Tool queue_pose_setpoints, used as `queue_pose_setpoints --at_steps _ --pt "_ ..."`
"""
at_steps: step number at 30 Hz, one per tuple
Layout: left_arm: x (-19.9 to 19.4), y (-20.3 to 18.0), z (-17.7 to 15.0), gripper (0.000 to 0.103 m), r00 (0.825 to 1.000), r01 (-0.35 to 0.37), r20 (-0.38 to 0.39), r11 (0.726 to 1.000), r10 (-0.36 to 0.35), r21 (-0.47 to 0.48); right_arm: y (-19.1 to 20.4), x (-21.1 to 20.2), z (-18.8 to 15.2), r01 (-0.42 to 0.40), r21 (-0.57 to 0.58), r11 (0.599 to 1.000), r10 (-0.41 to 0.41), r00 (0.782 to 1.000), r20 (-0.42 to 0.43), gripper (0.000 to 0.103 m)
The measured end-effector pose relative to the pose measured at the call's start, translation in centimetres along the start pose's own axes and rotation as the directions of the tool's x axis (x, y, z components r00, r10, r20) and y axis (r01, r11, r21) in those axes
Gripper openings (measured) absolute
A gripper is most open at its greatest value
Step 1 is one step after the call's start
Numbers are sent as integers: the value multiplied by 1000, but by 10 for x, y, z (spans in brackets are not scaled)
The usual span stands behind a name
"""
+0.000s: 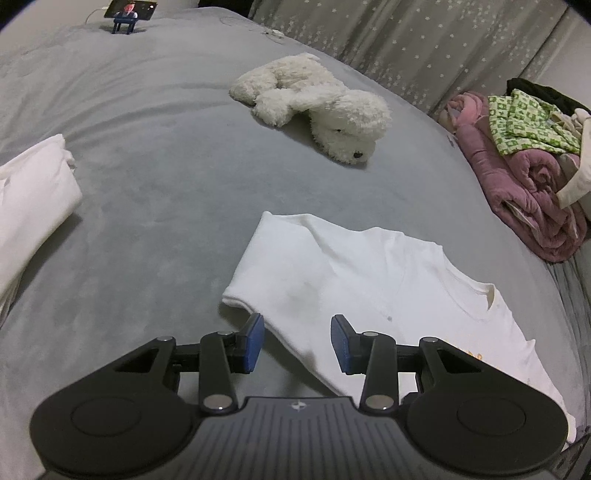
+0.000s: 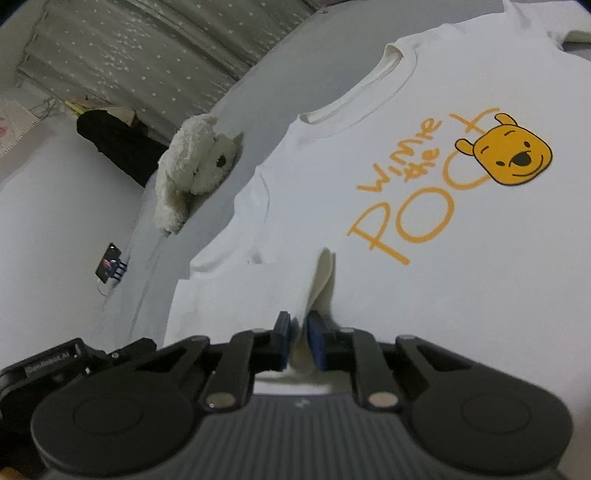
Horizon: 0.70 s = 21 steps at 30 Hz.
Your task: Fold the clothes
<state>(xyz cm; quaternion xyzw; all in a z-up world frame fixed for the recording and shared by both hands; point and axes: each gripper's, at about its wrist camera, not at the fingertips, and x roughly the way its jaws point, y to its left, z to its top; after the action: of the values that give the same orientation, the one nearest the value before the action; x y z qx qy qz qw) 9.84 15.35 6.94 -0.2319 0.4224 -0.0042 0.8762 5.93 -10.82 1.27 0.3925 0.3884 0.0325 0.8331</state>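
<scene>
Grey bed cover (image 1: pixel 147 184) fills most of both views, lightly creased, w/ a star-print curtain (image 1: pixel 424 44) along its far right edge. White T-shirt (image 2: pixel 424 277) lies spread flat on the cover at near right, orange "Winnie the Pooh" print and a yellow bear face up, neckline toward the far side; in the left wrist view its sleeve (image 1: pixel 295 266) points left. Pile of pink and green-check bedding & clothes (image 1: pixel 528 177) sits at the far right edge of the bed. A 2nd white garment (image 1: pixel 33 192), folded, lies at the left, well apart from the shirt. White plush dog (image 1: pixel 317 107) lies on its side beyond the shirt, toward the far side. Small screen on a blue stand (image 1: pixel 127 14) sits at the far left corner.

Left gripper (image 1: pixel 297 343) hovers over the shirt's near sleeve edge, blue pads apart, fabric below them but not pinched. Right gripper (image 2: pixel 299 339) has its pads drawn close together, clamped on a raised ridge of shirt fabric near the shirt's side edge; part of the left gripper's body shows at near left of that view.
</scene>
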Motion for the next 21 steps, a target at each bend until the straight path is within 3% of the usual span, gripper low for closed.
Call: queue_pose_setpoints --at_steps 7,9,11,16,21 --pt "2 0 1 38 1000 -7 -1 1000 7 2 -2 9 -2 -31 12 999 31 999 -8 15" --pt "3 1 1 38 1000 -10 -2 1000 10 0 -1 9 -2 -25 -2 1000 25 1000 -4 12" --pt "3 3 2 38 1000 -13 -6 1000 13 -10 2 8 0 -16 -26 1000 16 1000 -1 8" --pt "3 10 7 38 1000 -20 1 999 20 -39 12 -6 10 -15 -112 994 18 999 33 7" --pt "4 12 8 38 1000 -23 -2 999 23 -43 26 -28 40 26 -201 979 -6 995 98 7"
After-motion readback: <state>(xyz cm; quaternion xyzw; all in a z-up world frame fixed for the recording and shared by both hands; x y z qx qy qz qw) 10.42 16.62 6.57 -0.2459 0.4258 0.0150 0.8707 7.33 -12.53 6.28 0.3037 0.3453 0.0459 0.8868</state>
